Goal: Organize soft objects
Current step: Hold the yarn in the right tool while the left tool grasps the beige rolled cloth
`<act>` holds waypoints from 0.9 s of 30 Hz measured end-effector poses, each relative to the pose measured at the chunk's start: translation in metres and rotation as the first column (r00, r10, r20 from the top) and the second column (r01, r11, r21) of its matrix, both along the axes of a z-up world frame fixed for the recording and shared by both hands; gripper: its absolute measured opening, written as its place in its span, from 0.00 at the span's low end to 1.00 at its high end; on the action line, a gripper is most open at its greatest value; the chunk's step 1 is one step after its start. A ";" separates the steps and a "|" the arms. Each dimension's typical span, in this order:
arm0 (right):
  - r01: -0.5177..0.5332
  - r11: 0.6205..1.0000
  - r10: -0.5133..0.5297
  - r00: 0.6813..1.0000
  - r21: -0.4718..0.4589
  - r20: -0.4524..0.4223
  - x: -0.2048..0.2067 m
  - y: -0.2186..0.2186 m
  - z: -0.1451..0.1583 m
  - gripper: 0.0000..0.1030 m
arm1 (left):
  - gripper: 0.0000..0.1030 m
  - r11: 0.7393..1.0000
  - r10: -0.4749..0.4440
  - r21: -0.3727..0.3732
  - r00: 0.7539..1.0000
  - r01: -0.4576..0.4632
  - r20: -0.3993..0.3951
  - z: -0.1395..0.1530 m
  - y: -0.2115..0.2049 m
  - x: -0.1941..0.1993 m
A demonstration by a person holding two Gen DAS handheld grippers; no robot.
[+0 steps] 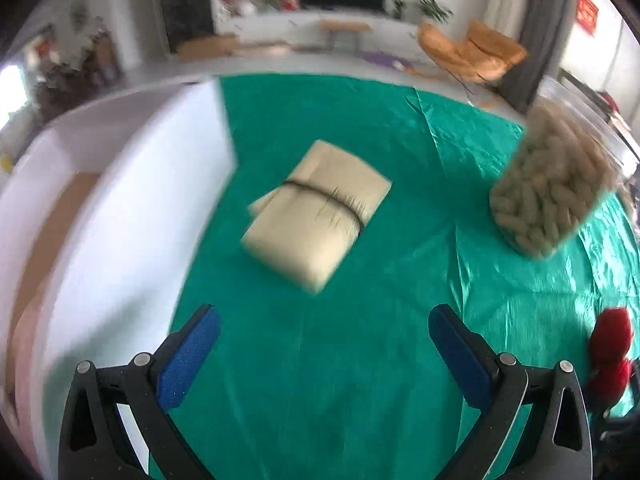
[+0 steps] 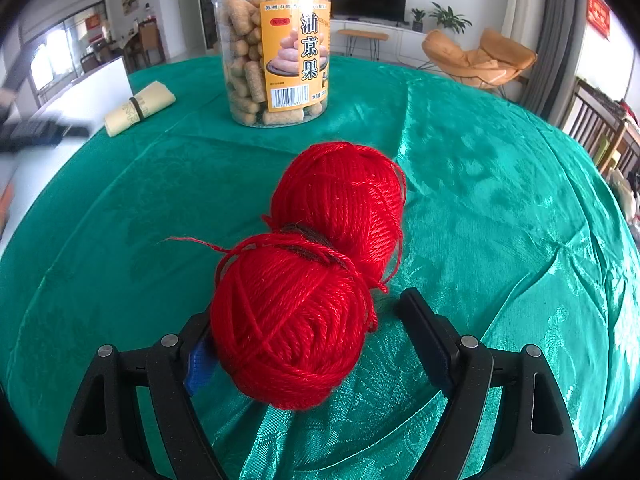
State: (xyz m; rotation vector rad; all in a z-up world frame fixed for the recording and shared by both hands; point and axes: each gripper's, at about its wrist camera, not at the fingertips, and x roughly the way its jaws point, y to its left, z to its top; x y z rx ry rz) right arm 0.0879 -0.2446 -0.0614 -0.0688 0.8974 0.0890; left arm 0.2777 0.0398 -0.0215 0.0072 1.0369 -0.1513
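Observation:
Two red yarn balls [image 2: 312,272], tied together by a dark band, lie on the green tablecloth [image 2: 500,200]. My right gripper [image 2: 306,312] is open wide around the nearer ball. Its right finger stands clear of the yarn, and its left finger is at the ball's side. A folded beige cloth [image 1: 316,216] bound with a black band lies ahead of my left gripper [image 1: 324,320], which is open with nothing between its fingers. The same cloth [image 2: 140,108] shows far left in the right wrist view, and the yarn [image 1: 610,344] at the right edge of the left wrist view.
A white box [image 1: 120,200] stands along the table's left side. A clear jar of snack sticks [image 2: 276,48] stands upright beyond the yarn and appears blurred as the jar [image 1: 552,184] on the right. A blurred dark shape [image 2: 40,132] sits by the box [image 2: 92,92].

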 end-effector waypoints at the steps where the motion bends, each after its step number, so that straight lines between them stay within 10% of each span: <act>1: 0.001 1.000 -0.001 1.000 0.001 0.000 0.000 0.000 0.000 0.82 | 1.00 1.000 -0.015 0.004 1.000 0.015 -0.022 -0.005 0.000 0.017; 8: 0.002 1.000 -0.002 1.000 0.001 0.000 0.001 0.000 -0.001 0.82 | 0.98 1.000 -0.008 0.011 0.997 0.009 -0.074 -0.031 0.000 0.075; 11: 0.002 1.000 -0.002 1.000 0.002 0.000 0.001 0.000 -0.001 0.82 | 0.65 0.998 -0.030 0.061 1.000 0.030 -0.009 -0.030 -0.007 0.075; 14: 0.002 1.000 -0.002 1.000 0.001 0.000 0.000 0.000 -0.001 0.82 | 0.52 0.998 0.001 0.059 1.000 -0.001 0.006 -0.025 -0.008 0.052; 22: 0.002 1.000 -0.002 1.000 0.000 0.001 0.001 0.000 -0.001 0.82 | 0.55 0.998 0.052 -0.032 0.999 -0.052 -0.002 0.003 -0.021 -0.110; 27: 0.002 1.000 -0.002 1.000 -0.002 0.001 0.001 0.000 -0.001 0.82 | 0.91 1.000 0.015 -0.006 0.999 -0.015 -0.041 -0.021 -0.043 -0.183</act>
